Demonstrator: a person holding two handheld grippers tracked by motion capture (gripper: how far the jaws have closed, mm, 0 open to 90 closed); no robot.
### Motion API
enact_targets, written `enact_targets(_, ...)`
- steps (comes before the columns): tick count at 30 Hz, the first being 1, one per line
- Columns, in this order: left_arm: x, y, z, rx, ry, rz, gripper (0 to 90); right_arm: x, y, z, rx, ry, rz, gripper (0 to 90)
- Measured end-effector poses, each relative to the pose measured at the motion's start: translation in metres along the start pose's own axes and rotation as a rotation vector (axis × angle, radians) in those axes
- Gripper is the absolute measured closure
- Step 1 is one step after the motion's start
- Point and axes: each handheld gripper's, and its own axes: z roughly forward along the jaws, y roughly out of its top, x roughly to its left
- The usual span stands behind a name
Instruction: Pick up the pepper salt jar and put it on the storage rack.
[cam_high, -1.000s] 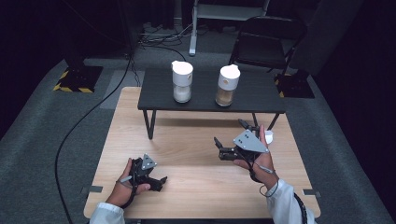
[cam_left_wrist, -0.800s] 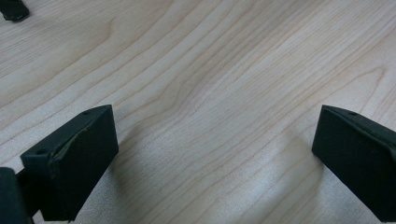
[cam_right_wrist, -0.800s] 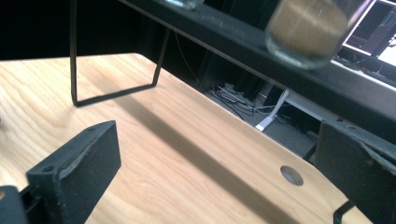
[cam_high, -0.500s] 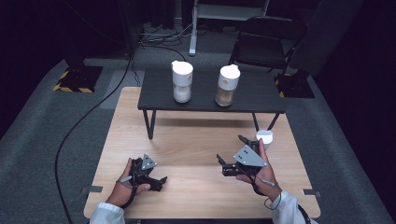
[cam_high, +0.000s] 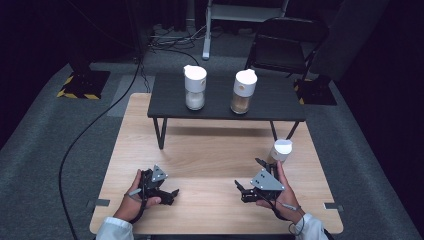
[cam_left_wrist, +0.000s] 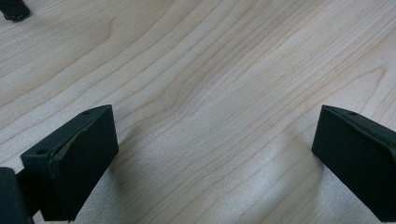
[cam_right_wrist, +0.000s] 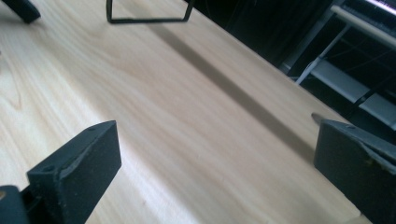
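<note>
High view: both hands rest low on the wooden bench (cam_high: 210, 150), the left gripper (cam_high: 167, 192) and right gripper (cam_high: 250, 180) aimed inward, a small white cup (cam_high: 281, 149) just beyond the right gripper. Left gripper view: its fingers (cam_left_wrist: 70, 163) stand wide apart over bare wood. Right gripper view: fingers (cam_right_wrist: 74, 172) likewise spread, empty.

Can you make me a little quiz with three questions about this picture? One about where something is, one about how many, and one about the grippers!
1. Where is the small white cup?
A. on the wooden table beside the right gripper
B. on the black shelf
C. on the floor

2. How many jars stand on the black shelf?
A. one
B. two
C. four

3. How are the two grippers?
A. both open, holding nothing
B. both shut on jars
C. one holds the cup

Answers:
1. A, it sits on the wooden table near the right gripper.
2. B, a white-filled jar and a tan-filled jar.
3. A, the left gripper shows bare wood between its jaws, like the right.
</note>
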Motion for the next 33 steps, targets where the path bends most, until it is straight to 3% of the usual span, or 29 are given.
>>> enact_targets(11,0.0,0.0,0.0,0.0,0.0,0.0,0.0,0.0,-0.018,-0.003,0.089,0.023,-0.002,1.2)
enact_targets(23,0.0,0.0,0.0,0.0,0.001,0.002,0.0,-0.003,-0.033,-0.011,0.149,0.039,-0.017,1.4)
enact_targets(33,0.0,0.0,0.0,0.0,0.0,0.002,0.0,-0.01,-0.044,-0.02,0.187,0.033,0.012,1.6)
